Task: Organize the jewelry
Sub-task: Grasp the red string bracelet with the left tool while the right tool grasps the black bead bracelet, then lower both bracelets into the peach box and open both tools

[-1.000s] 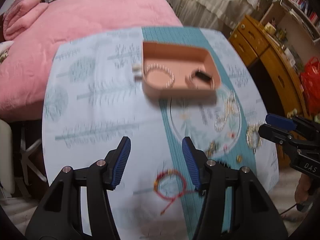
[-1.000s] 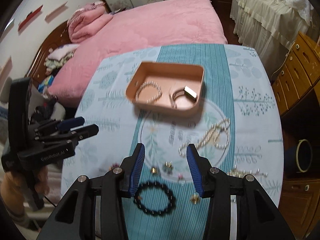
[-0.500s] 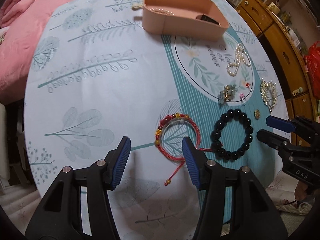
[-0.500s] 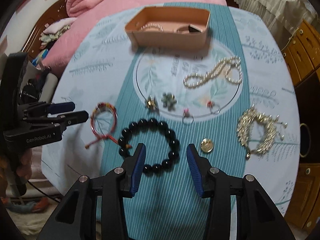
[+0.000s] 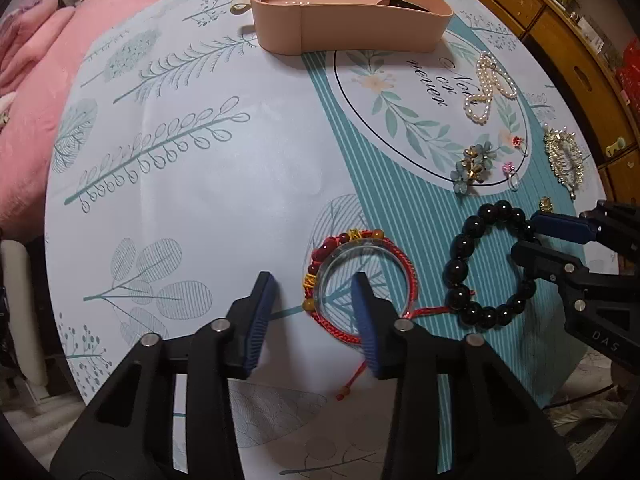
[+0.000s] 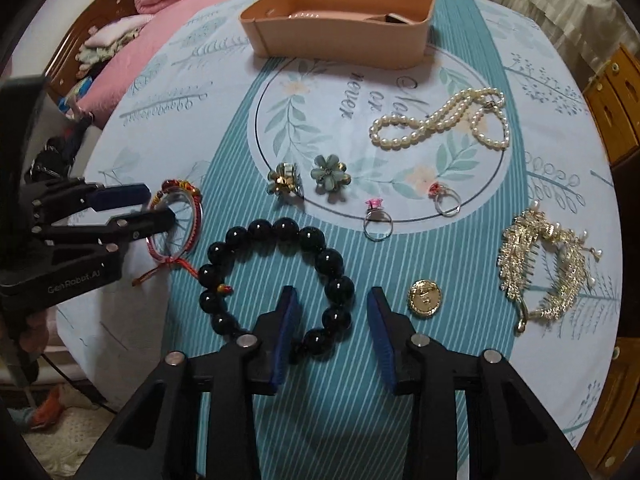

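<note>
The peach tray (image 6: 340,34) at the table's far edge holds a strand of pearls on its left and a dark box on its right. Nearer than the tray, the left gripper (image 5: 316,304) stands apart, straddling the near rim of the red cord bracelet (image 5: 358,280). Right of that, the right gripper (image 6: 332,332), also apart, straddles the black bead bracelet (image 6: 276,280).

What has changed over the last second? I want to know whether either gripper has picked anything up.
Both grippers came down toward the table. The left gripper now straddles the rim of the red bracelet, and the right gripper straddles the black bead bracelet. Both are open; nothing is held. The jewelry and the pink tray stayed put.
</note>
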The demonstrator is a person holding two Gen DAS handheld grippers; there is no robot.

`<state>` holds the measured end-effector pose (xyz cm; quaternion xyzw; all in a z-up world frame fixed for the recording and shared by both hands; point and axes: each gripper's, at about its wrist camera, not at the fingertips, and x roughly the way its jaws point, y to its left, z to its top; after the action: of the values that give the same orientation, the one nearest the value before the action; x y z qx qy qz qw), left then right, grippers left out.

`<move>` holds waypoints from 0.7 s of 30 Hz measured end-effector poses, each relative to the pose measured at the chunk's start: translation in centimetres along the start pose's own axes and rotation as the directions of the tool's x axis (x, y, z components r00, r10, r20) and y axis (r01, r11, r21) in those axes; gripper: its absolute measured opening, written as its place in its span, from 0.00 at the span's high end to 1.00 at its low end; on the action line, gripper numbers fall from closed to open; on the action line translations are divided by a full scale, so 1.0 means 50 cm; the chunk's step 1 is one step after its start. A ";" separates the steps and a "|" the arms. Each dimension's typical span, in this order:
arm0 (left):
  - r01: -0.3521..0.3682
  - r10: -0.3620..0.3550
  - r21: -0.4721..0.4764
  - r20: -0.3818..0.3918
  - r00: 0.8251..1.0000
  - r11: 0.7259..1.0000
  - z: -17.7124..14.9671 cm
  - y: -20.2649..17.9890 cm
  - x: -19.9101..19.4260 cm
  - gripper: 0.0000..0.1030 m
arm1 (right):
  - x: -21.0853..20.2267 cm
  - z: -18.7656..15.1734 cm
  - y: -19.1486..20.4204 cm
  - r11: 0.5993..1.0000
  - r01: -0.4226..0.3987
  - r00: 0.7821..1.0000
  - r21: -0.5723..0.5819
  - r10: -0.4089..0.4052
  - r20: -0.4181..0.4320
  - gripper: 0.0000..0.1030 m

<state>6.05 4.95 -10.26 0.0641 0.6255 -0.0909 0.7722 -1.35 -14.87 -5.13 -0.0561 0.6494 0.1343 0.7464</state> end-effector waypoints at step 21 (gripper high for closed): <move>0.024 -0.023 -0.005 0.127 0.992 1.000 0.040 -0.021 -0.123 0.94 | -0.145 0.071 0.020 0.996 -0.014 0.986 -0.091 0.029 0.161 0.86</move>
<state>6.49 3.85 -3.82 0.0481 0.5761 -0.1017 0.8096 0.88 -13.94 2.64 -0.0714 0.5802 0.1757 0.7921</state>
